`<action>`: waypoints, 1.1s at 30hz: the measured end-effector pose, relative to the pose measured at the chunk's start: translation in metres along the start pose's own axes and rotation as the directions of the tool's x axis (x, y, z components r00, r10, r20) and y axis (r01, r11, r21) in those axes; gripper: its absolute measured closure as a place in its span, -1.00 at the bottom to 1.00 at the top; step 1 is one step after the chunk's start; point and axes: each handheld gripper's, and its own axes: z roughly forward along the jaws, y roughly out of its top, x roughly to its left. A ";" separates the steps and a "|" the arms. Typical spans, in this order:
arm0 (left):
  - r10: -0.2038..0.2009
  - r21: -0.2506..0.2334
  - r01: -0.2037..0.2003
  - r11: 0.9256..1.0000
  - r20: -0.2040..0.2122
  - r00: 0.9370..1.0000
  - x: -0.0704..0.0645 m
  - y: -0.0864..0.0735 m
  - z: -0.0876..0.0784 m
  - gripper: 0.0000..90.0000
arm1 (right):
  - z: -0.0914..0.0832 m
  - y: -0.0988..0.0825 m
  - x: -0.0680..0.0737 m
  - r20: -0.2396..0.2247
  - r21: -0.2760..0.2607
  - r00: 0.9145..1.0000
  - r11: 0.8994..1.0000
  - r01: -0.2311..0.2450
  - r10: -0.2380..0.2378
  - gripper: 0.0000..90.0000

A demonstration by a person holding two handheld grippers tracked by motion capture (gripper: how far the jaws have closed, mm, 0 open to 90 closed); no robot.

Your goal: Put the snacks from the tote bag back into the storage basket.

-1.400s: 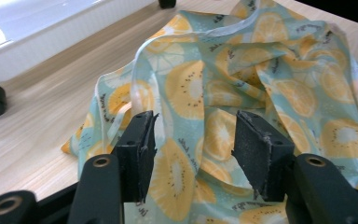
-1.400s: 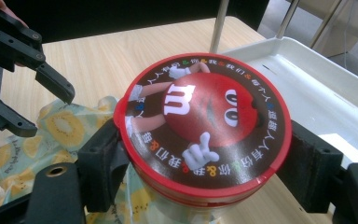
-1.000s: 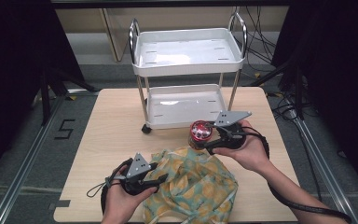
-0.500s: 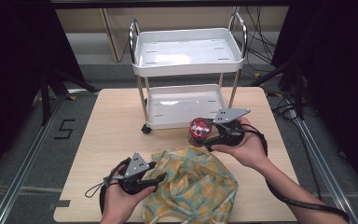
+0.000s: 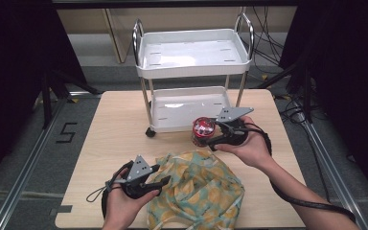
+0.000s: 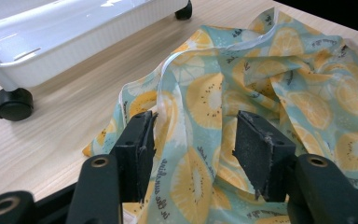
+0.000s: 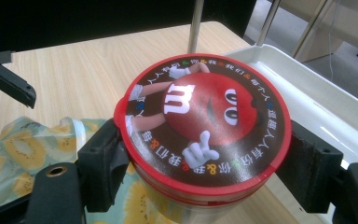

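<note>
A round can with a red cartoon lid point(image 7: 205, 116) sits between the jaws of my right gripper point(image 7: 205, 156), and both pads press on its sides. In the high view the can point(image 5: 203, 129) hangs above the table just in front of the white cart's lower tray point(image 5: 172, 125), held by the right gripper point(image 5: 211, 137). A crumpled cloth bag with a yellow fruit print point(image 5: 196, 191) lies at the table's front. My left gripper point(image 5: 162, 182) rests at the bag's left edge. Its jaws point(image 6: 193, 140) stand open over the cloth point(image 6: 270, 84), with folds lying between the pads.
A white two-tier cart point(image 5: 191, 67) on black castors point(image 6: 13, 103) stands at the back of the wooden table point(image 5: 110, 129). Cables trail from both grippers. Dark floor and metal rails border the table on both sides.
The right gripper has edged the can slightly away from me, toward the cart. The left gripper and the cloth bag have stayed put.
</note>
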 end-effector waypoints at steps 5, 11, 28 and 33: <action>0.000 0.003 0.000 1.000 0.005 1.000 0.000 0.000 0.000 0.04 | 0.003 0.000 -0.002 0.006 -0.010 1.000 1.000 0.009 -0.009 -0.41; -0.001 0.003 0.001 1.000 0.006 1.000 0.002 0.000 0.001 0.04 | 0.004 -0.002 -0.008 0.008 0.005 1.000 1.000 0.021 -0.021 -0.42; 0.006 -0.008 -0.006 1.000 -0.006 1.000 0.006 -0.001 0.002 0.04 | 0.011 -0.006 -0.018 0.025 0.029 1.000 1.000 -0.009 0.008 -0.42; -0.008 0.007 0.008 1.000 -0.013 1.000 0.006 -0.001 0.001 0.04 | 0.014 -0.007 -0.021 0.035 0.026 0.999 1.000 -0.016 0.015 -0.42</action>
